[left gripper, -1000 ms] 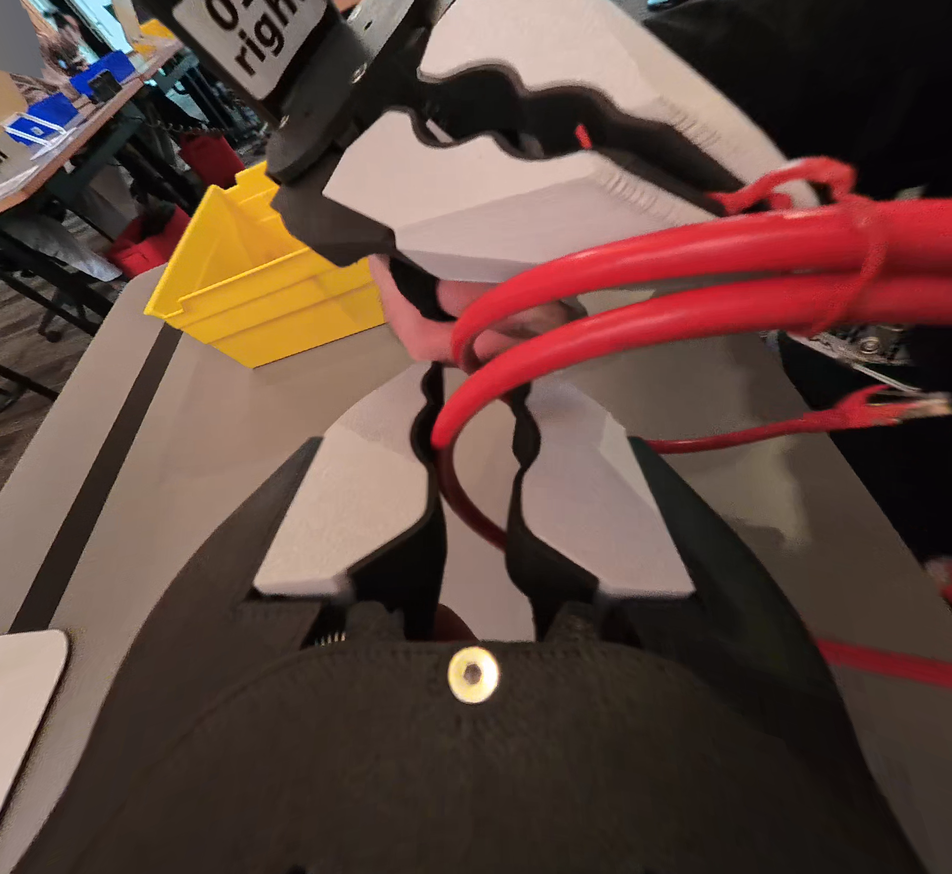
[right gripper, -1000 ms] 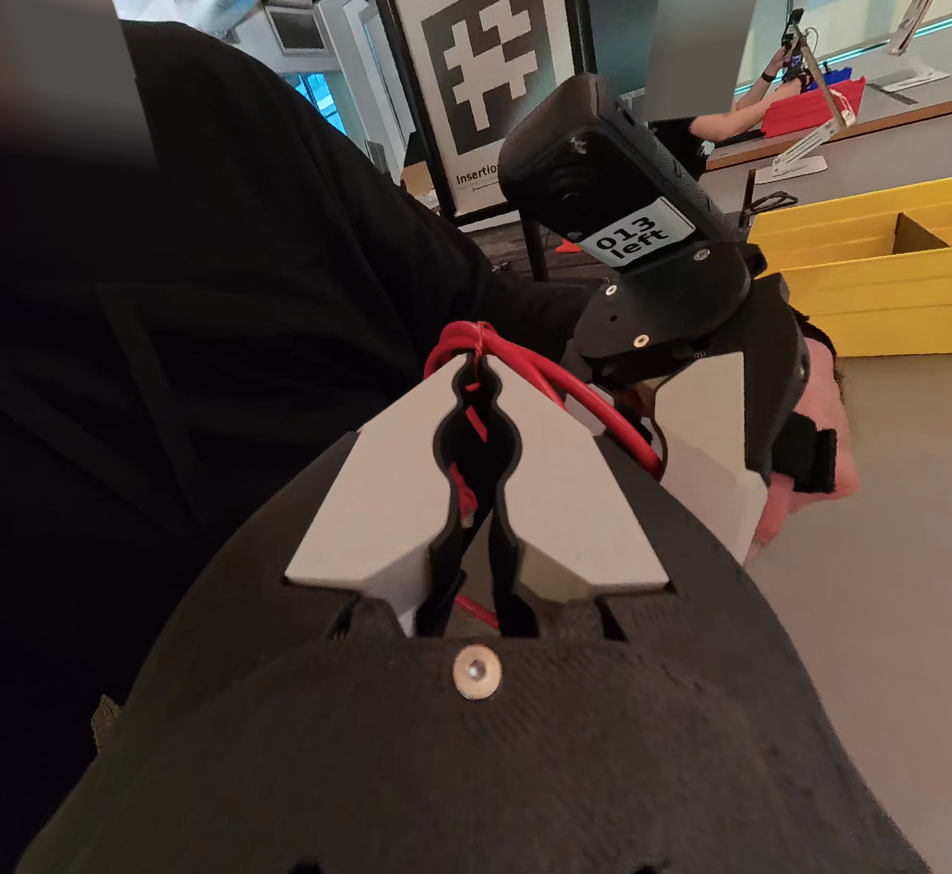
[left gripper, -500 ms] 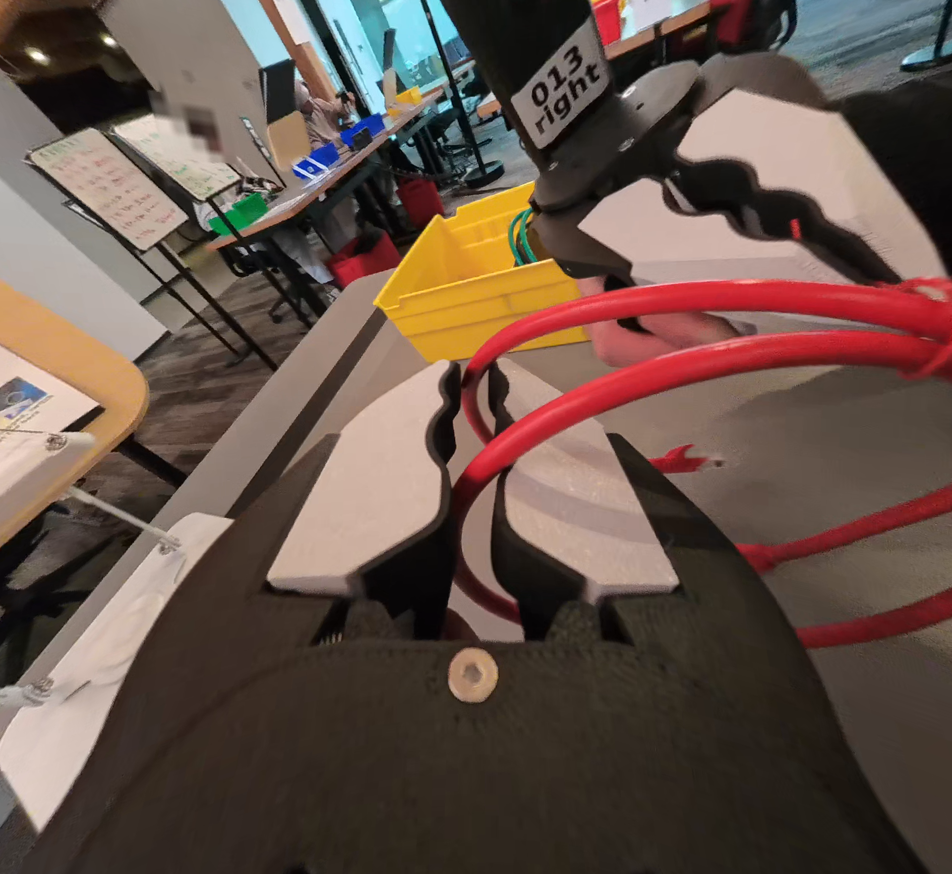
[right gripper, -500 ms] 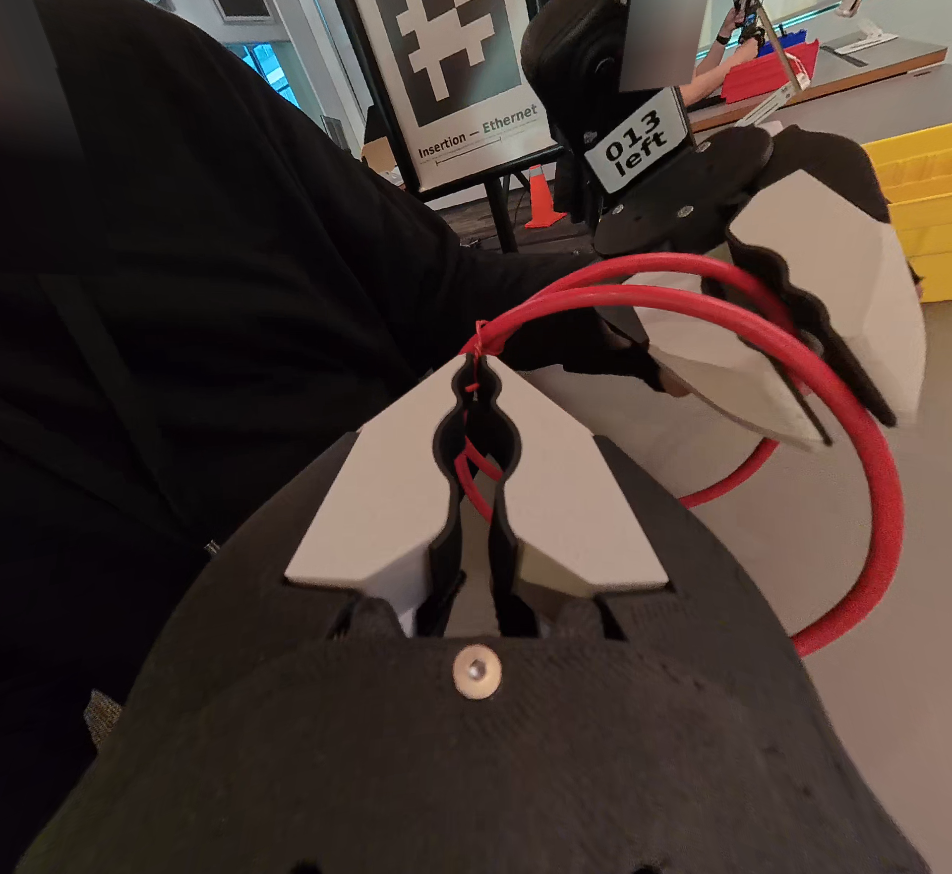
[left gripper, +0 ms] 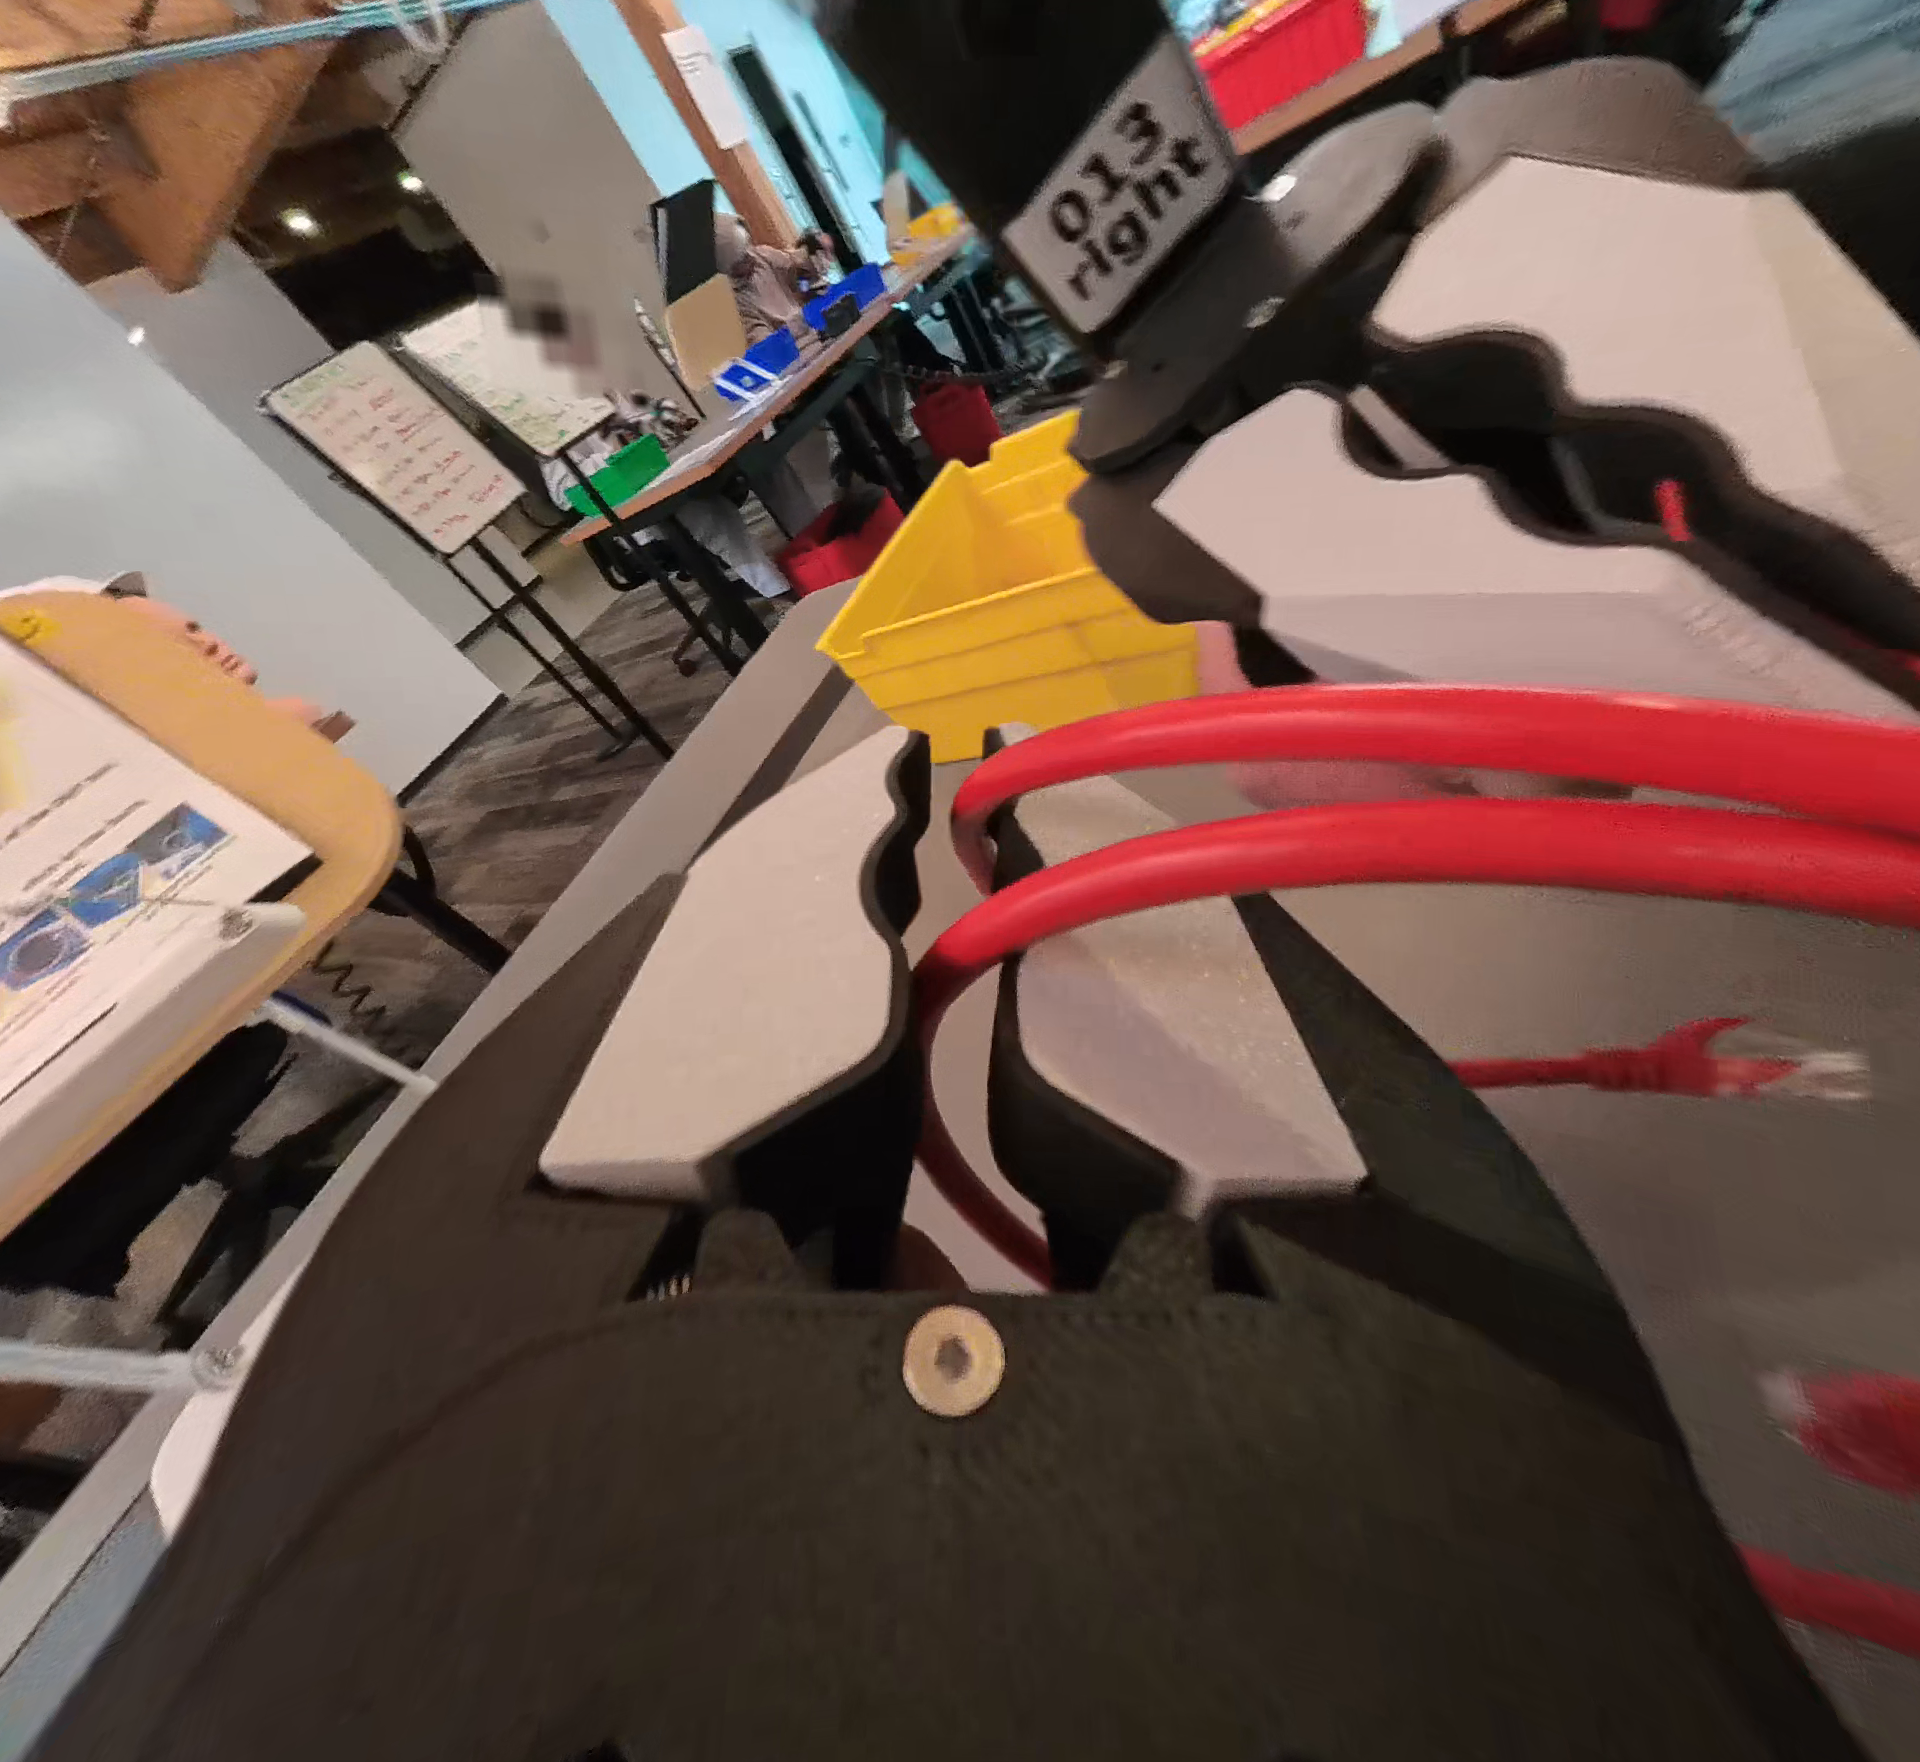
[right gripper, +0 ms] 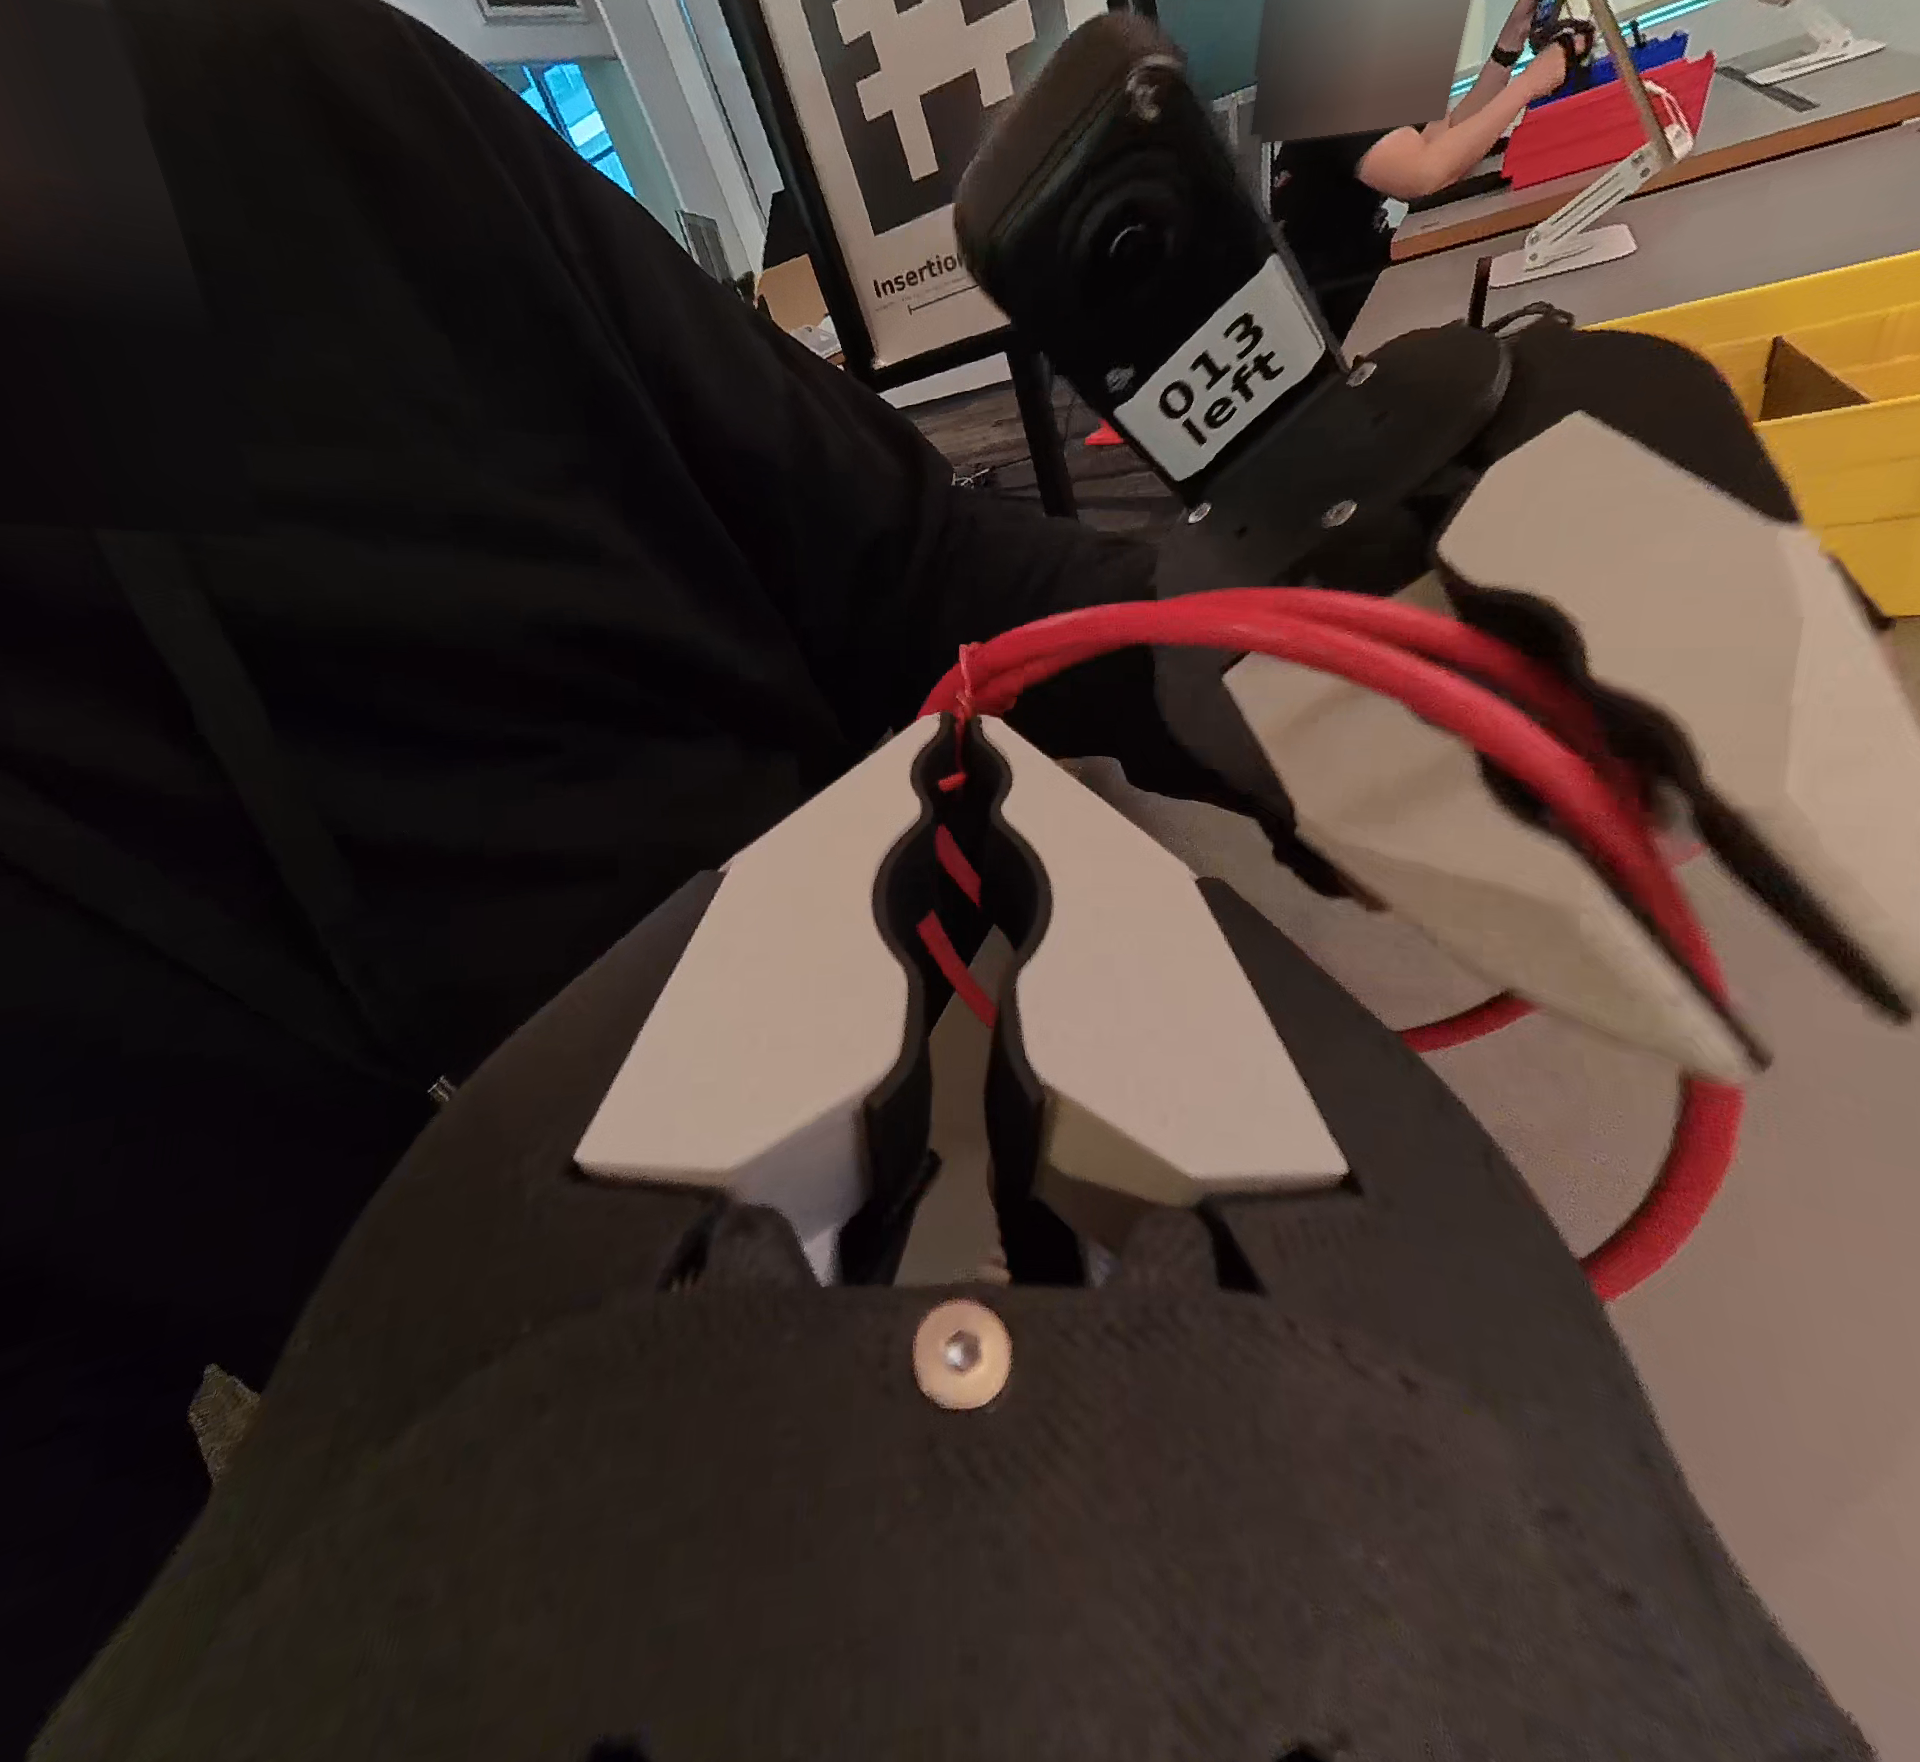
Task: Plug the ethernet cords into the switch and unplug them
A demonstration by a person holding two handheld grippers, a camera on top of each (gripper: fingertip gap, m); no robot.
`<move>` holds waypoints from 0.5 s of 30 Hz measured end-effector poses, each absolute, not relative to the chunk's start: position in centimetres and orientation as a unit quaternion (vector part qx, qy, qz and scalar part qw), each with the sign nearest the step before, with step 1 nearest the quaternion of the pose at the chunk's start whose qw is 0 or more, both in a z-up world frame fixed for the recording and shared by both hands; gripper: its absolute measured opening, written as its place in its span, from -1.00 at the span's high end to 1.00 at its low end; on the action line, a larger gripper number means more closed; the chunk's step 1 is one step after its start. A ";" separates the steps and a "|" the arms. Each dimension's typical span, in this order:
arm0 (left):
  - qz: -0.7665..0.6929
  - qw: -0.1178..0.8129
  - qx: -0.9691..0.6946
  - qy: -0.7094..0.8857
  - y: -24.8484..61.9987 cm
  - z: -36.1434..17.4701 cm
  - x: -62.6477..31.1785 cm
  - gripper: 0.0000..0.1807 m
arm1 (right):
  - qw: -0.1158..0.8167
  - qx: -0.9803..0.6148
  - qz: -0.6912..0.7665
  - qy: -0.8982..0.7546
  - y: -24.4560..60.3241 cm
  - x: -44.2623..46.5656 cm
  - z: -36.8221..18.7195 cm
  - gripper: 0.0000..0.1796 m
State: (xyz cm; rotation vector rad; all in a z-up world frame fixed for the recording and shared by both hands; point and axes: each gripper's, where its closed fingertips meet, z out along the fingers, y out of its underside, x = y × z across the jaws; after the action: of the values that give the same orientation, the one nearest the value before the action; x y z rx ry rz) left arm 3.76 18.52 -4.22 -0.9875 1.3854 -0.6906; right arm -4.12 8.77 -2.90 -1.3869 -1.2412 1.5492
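Left wrist view: your left gripper [left gripper: 951, 839] has its jaws clenched on the red ethernet cord [left gripper: 1455, 777], which passes between the two pads and bends away to the right as two parallel strands. Your right gripper [left gripper: 1621, 507] lies across the upper right of this view, above the strands; a sliver of red shows in the narrow slot between its pads. One plug end [left gripper: 1704, 1073] of the cord is seen beyond your left gripper, low and to the right, blurred; whether it rests on the grey counter [left gripper: 1610, 1245] or hangs just above it cannot be told. A yellow bin [left gripper: 987, 632] stands on the counter farther off, to the left of your right gripper.

Right wrist view: your right gripper [right gripper: 961, 777] has its jaws clenched on the bundled red cord [right gripper: 1299, 647], gripping at the tips just beside a thin red tie [right gripper: 971, 678] wound around the strands. From there the cord arcs to the right into your left gripper [right gripper: 1683, 839], whose jaws are closed around it, and loops on below that gripper above the counter [right gripper: 1714, 1400]. A black sleeve [right gripper: 468, 569] fills the left of this view. The switch is not seen in either view.
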 end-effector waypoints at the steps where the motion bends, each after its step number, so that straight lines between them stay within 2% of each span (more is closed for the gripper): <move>1: -0.295 0.616 -0.432 0.588 19.1 -3.9 3.5 0.90 | 0.354 -0.537 0.597 -0.480 8.8 -4.0 -2.9 1.00; 10: -0.231 0.646 -0.468 0.557 23.1 -3.1 1.6 0.87 | 0.364 -0.558 0.591 -0.454 10.2 -3.3 -3.3 1.00; 15: -0.179 0.685 -0.444 0.549 23.3 -0.3 0.7 0.77 | 0.350 -0.612 0.558 -0.438 11.9 -3.3 -5.7 1.00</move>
State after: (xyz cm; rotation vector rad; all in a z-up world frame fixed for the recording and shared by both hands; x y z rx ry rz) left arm 0.74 23.29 -0.31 -0.9959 1.2297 -0.4014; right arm -3.28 11.85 -5.65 -1.5836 -1.1354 1.4442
